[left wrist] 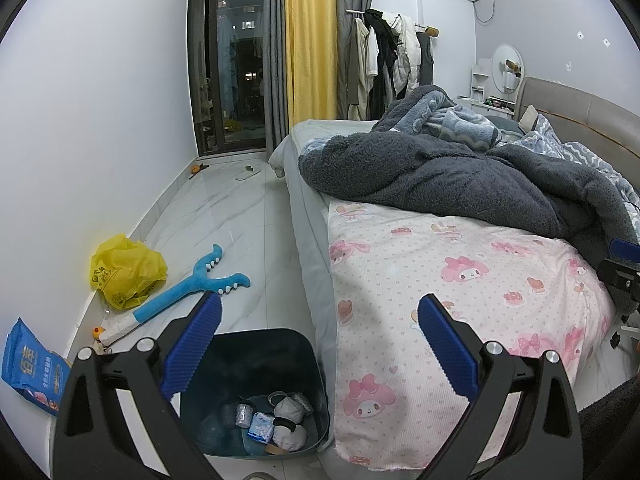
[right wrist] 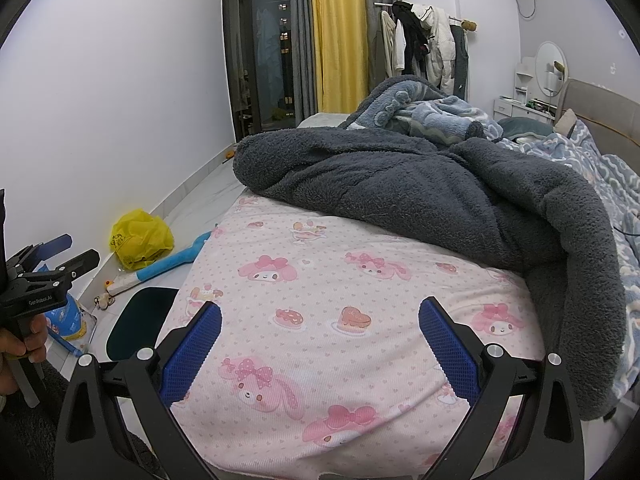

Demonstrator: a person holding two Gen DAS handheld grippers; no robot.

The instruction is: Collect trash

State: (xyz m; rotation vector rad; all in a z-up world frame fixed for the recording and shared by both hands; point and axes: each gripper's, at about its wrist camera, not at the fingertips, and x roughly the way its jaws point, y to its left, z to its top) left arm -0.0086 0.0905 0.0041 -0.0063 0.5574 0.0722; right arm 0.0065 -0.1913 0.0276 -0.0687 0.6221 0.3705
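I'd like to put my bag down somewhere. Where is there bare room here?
The pink sheet is bare between the bed's near edge and the grey blanket. The floor is free between bed and wall, out toward the slipper. It is crowded by the wall: yellow bag, blue toy, bin.

Grey fleece blanket (right wrist: 420, 200) heaped on pink bedsheet (right wrist: 340, 300).

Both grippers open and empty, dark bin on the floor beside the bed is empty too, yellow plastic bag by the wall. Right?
Not quite: the dark plastic bin is not empty. The left wrist view shows crumpled white tissue and small wrappers at its bottom. The rest holds: left gripper and right gripper are open with nothing between the fingers, and the crumpled yellow plastic bag lies by the wall.
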